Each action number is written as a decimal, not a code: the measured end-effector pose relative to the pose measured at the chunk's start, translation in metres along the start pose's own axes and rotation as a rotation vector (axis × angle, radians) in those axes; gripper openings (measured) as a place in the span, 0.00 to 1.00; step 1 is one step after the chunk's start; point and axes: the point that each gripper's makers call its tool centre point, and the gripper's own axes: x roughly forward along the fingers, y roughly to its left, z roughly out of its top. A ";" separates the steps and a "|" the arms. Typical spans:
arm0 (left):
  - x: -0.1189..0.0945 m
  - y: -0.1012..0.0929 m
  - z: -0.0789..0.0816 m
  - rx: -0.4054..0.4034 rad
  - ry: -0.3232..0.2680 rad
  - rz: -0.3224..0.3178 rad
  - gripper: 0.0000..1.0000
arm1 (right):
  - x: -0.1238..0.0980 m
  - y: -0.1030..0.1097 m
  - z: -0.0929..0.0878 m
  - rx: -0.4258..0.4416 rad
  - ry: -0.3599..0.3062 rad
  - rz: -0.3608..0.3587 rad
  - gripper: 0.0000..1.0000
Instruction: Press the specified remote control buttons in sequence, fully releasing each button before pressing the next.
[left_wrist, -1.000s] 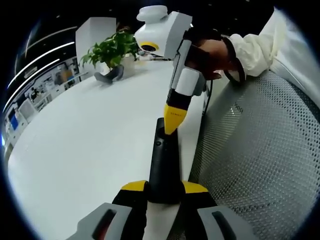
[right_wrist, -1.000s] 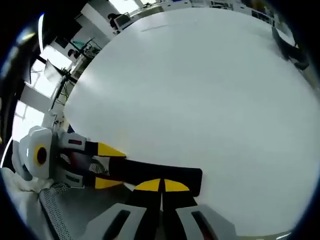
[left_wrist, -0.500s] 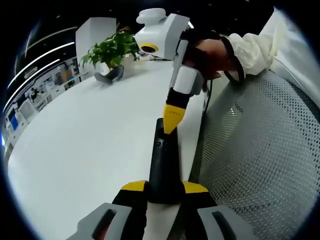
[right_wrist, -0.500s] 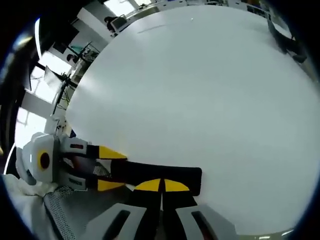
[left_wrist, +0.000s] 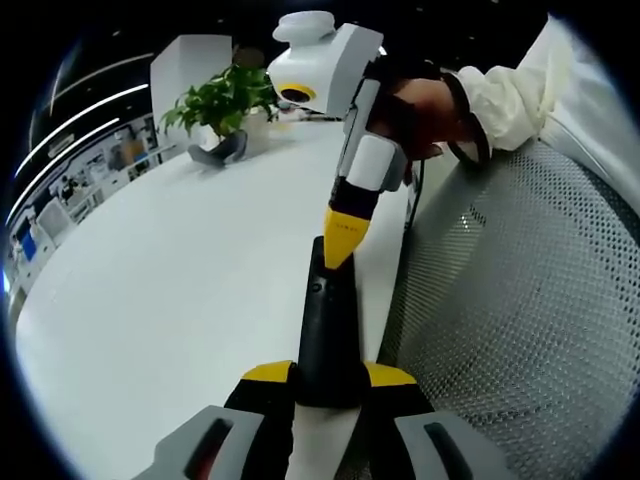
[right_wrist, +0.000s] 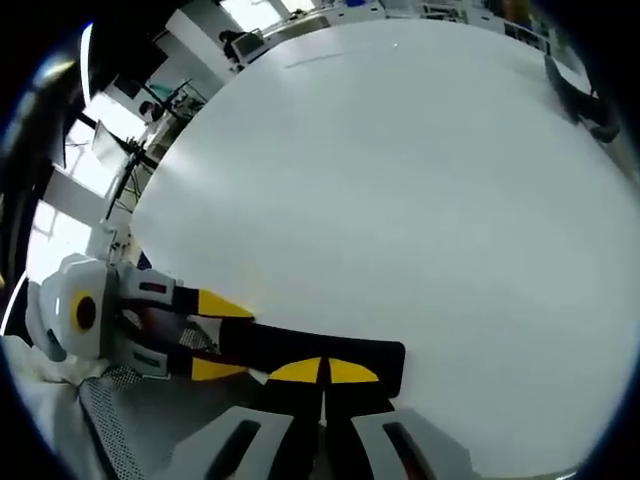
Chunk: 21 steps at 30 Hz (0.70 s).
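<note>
A black remote points away from me over the near edge of the white table. My left gripper is shut on its near end, a yellow tip on each side. My right gripper comes down from above, held by a hand in a white sleeve, its yellow tips shut together and meeting the remote's far end. In the right gripper view the shut right gripper sits over the remote, which lies crosswise. The left gripper holds it from the left.
A potted plant and a dark grey object stand at the table's far end; that object also lies at the upper right. Grey mesh lies to the right of the table edge. The table stretches wide and white.
The right gripper view has wobbled a little with the hand. The right gripper's tips stay at the remote's far end, and the left gripper keeps its hold.
</note>
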 end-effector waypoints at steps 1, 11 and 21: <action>0.000 0.000 0.000 0.000 0.000 0.000 0.25 | 0.000 0.000 0.000 0.000 0.000 0.000 0.00; 0.000 0.000 0.000 0.003 -0.001 -0.003 0.25 | 0.000 0.000 0.000 0.031 -0.014 0.019 0.00; 0.000 0.000 0.000 0.003 0.000 -0.004 0.25 | -0.001 0.002 -0.001 0.010 -0.002 0.009 0.00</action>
